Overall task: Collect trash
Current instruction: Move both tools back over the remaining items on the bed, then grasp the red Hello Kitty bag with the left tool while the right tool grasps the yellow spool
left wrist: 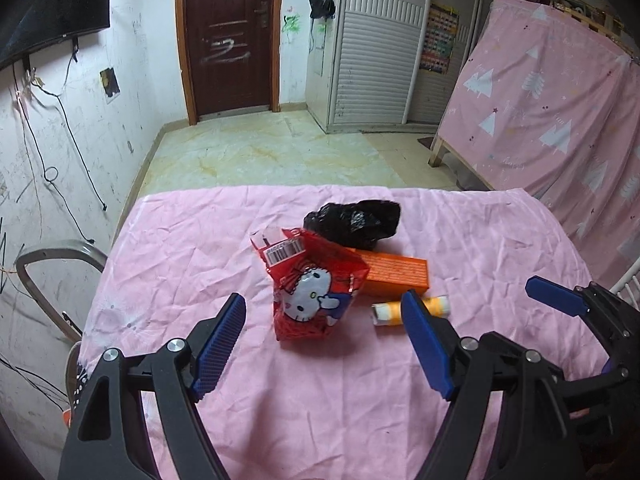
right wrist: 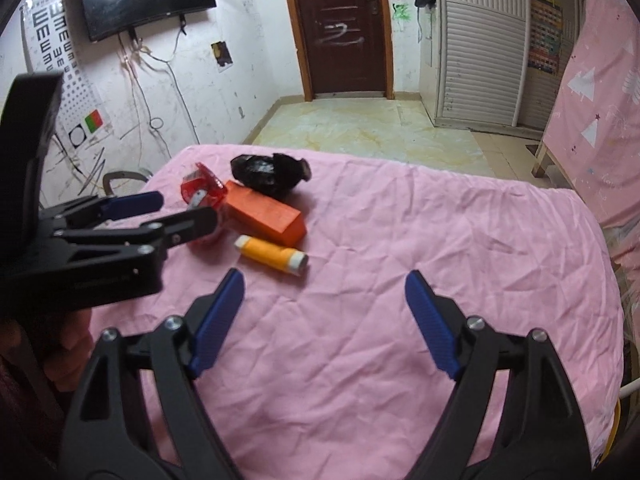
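**On the Bench: Four Items of Trash, Both Tongs Open and Empty**

On the bench, under a creased pink cloth (left wrist: 240, 240), four pieces of trash lie grouped together. A red wrapper (left wrist: 312, 292) with a cartoon cat and a barcode stands crumpled at the near left of the group. An orange box (left wrist: 396, 274) lies flat just behind and to the right of it, its left end covered by the wrapper. A black bag (left wrist: 354, 222) sits bunched at the far side, touching the box. A yellow tube (left wrist: 390, 312) with white ends lies on its side just in front of the box; whether the two touch cannot be told.

Left tongs (left wrist: 328, 340): jaws wide apart, nothing between the pads. They hang above the cloth just short of the wrapper, which sits in line with the gap. The right-hand blue pad overlaps the tube in the left wrist view.

Right tongs (right wrist: 324, 320): jaws wide apart, nothing held, over bare cloth. The tube lies ahead and to the left of them, apart from the pads.

Seen from the right wrist view, the left tongs stand beside the wrapper, partly hiding it.
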The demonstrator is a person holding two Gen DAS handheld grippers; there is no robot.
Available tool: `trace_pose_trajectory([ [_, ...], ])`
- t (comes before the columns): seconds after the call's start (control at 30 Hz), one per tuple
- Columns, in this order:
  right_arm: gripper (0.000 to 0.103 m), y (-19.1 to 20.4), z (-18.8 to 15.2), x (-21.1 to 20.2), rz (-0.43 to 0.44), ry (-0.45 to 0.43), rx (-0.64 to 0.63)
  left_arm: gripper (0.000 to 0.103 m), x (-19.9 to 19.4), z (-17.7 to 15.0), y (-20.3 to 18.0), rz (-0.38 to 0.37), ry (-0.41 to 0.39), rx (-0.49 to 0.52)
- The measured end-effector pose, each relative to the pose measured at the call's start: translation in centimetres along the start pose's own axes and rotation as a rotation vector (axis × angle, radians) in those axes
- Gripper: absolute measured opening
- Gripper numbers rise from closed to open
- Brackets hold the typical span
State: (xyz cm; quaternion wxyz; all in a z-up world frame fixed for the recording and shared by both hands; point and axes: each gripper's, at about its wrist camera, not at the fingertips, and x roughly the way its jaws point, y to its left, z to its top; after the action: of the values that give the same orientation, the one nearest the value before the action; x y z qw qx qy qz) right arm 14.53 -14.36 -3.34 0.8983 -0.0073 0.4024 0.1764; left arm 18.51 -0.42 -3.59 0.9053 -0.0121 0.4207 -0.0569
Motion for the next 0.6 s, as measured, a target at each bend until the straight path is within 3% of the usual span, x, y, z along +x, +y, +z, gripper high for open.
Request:
trace_pose_trajectory([
  [0.37,0.079,3.4,1.0,3.5,0.008,0.057,-0.084,0.069,3.0,0.1,1.7,-0.001,0.071,-0.046],
  [0.47,0.081,3.9,1.2,4.2,0.009,0.064,-0.093,0.051,3.4,-0.1,1.9,-0.008,0.086,-0.051],
  [0.53,0.082,4.2,1.3,4.7,0.012,0.072,-0.098,0.033,3.6,-0.3,2.1,-0.003,0.089,-0.054],
  [0.6,0.082,4.4,1.3,5.1,0.012,0.079,-0.099,0.029,3.6,-0.4,2.1,0.001,0.085,-0.055],
])
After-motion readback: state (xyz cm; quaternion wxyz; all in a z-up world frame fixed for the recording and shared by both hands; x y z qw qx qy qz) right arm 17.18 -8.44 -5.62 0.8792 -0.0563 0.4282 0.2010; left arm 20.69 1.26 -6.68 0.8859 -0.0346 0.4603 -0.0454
